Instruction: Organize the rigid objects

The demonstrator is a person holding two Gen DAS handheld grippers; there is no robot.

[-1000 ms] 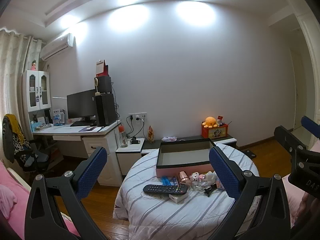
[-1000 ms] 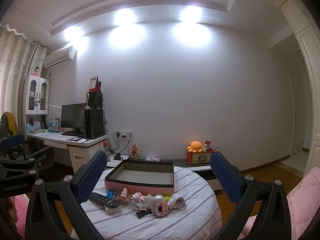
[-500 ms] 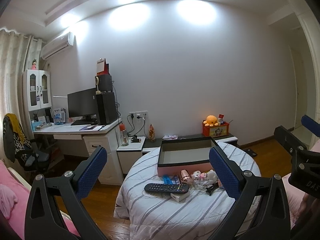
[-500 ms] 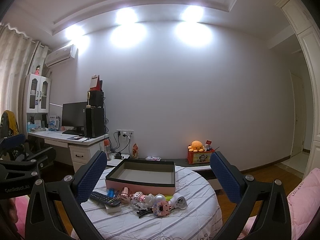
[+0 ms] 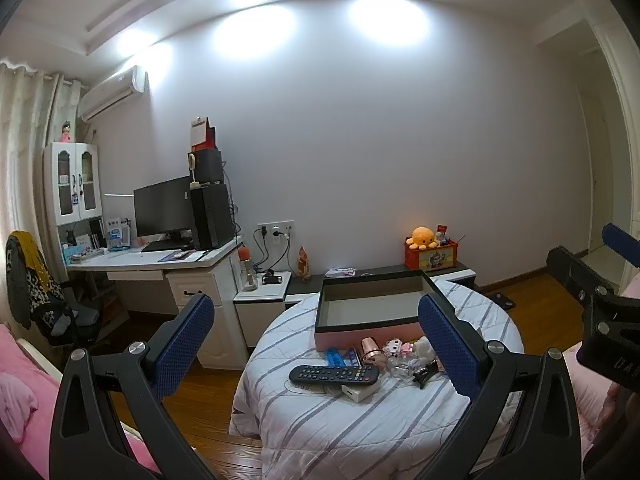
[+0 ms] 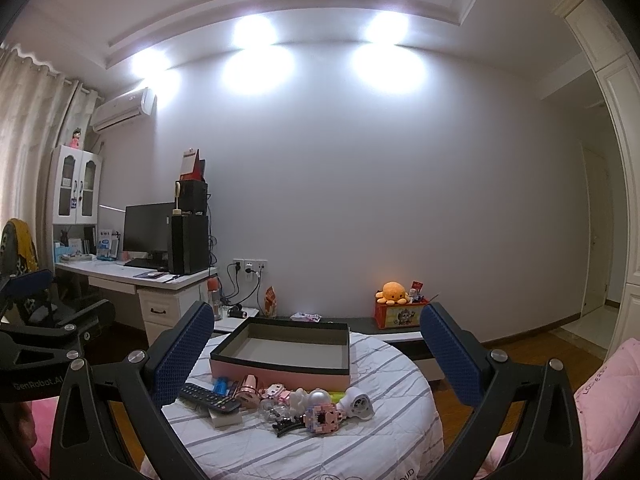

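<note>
Left wrist view: the left gripper (image 5: 316, 344) hangs with fingers wide apart, holding nothing, short of the round table (image 5: 304, 432). A black remote (image 5: 334, 375) and small trinkets (image 5: 404, 354) lie just near of the pink box (image 5: 370, 312).

Right wrist view: the right gripper (image 6: 316, 350) is likewise spread and unloaded; the same clutter, with a white toy (image 6: 358, 402) at its right end, lies near of the box, which sits far on the table.
</note>
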